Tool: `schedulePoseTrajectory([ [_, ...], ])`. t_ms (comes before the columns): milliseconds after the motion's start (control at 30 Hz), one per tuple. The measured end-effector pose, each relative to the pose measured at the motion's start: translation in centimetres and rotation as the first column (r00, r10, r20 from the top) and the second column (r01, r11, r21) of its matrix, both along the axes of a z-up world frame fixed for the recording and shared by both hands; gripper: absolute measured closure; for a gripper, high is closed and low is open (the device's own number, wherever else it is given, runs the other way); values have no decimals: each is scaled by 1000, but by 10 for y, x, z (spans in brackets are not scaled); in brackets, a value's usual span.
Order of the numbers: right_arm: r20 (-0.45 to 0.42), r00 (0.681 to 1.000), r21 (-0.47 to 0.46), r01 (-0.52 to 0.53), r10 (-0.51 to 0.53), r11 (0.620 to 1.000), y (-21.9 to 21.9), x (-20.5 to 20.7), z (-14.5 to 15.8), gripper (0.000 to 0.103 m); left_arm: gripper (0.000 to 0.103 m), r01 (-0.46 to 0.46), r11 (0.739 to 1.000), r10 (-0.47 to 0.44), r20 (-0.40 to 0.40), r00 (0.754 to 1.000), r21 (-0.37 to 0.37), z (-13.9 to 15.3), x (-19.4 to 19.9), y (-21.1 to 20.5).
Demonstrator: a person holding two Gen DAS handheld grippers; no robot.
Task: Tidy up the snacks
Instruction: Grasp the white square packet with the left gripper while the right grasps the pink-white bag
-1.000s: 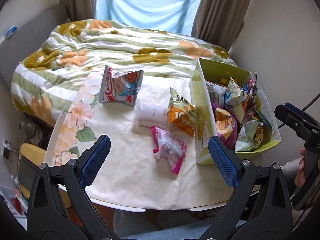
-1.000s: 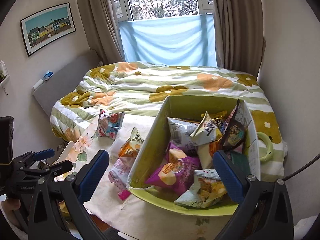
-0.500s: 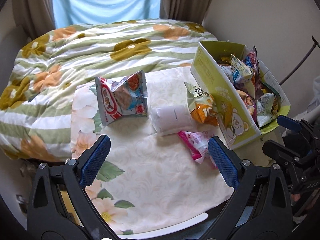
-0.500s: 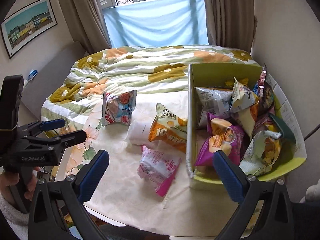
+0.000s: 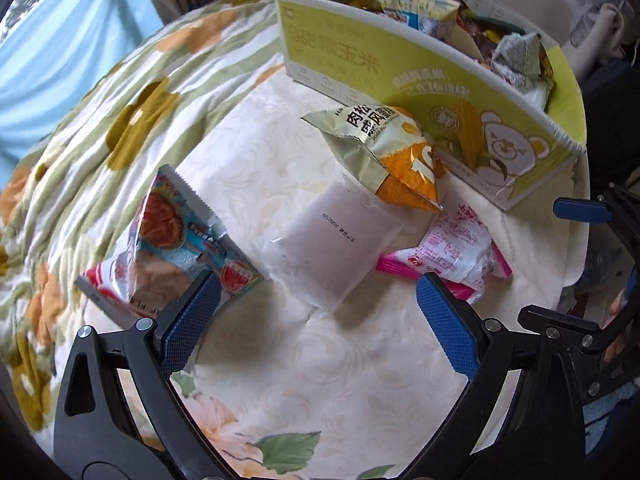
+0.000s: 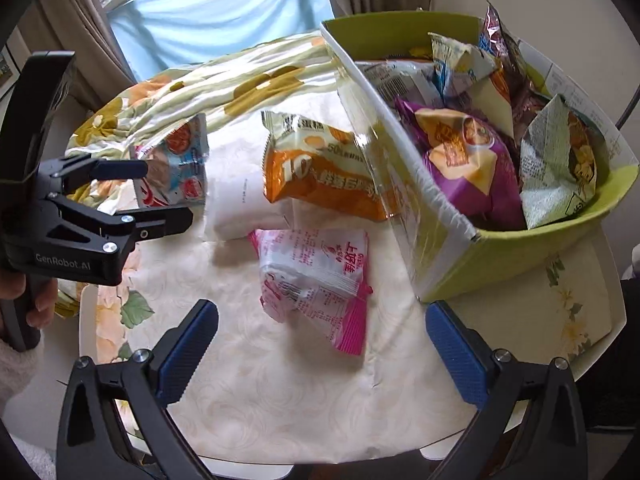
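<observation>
Several snack packs lie loose on the white table: a red-and-blue pack [image 5: 176,248] [image 6: 176,168], a plain white pack [image 5: 332,244] [image 6: 244,196], an orange-and-green pack [image 5: 384,152] [image 6: 320,168] and a pink-and-white pack [image 5: 452,252] [image 6: 316,268]. A green cardboard box [image 5: 420,68] [image 6: 472,268] full of snacks stands at the right. My left gripper [image 5: 316,324] [image 6: 160,192] is open and empty, low over the white pack. My right gripper [image 6: 320,348] is open and empty, just before the pink pack.
A floral quilt [image 5: 100,100] on a bed lies beyond the table's far edge. The table's near edge [image 6: 280,464] and right edge [image 6: 616,320] show. A blue-covered window [image 6: 224,12] and curtains are behind.
Both grippers have moved down and closer to the loose packs. The left one swung right over the white pack; the right one came in towards the pink pack. Both stay open.
</observation>
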State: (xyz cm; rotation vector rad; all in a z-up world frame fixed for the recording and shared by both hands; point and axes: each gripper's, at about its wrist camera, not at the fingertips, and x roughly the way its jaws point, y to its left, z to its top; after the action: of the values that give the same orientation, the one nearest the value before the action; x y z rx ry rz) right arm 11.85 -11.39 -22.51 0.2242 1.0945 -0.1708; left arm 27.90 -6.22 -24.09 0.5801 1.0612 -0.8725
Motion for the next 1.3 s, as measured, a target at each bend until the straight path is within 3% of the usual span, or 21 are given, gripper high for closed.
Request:
schedulePoseTrajectory([
  [167,-3,1000,12,15,-15,1000,5,7,-20,0,7,127,990,-127,-3,992,66,-27,12,-23],
  [267,-1,999,16,39,-39,999,4,10,-28,0,13,177,978,-177,-4,984,109,-41,15,-33],
  [400,8,998,8,56,-56,998,4,17,-34,0,19,202,971,-200,-33,979,129,-58,19,-41],
  [533,20,997,13,72,-72,997,3,22,-37,0,20,229,963,-230,-8,973,143,-64,16,-50],
  [633,26,997,3,77,-77,997,2,28,-38,0,27,240,961,-242,-1,970,138,-64,16,-53],
  [833,30,995,-11,97,-97,995,5,42,-43,0,35,233,962,-239,26,971,145,-64,6,-50],
  [1100,23,995,-25,94,-94,995,8,58,-54,0,37,151,981,-152,5,988,121,-63,-3,-24],
  [1300,14,998,-28,61,-61,998,6,66,-61,11,38,100,988,-99,-14,995,117,-63,-7,-6],
])
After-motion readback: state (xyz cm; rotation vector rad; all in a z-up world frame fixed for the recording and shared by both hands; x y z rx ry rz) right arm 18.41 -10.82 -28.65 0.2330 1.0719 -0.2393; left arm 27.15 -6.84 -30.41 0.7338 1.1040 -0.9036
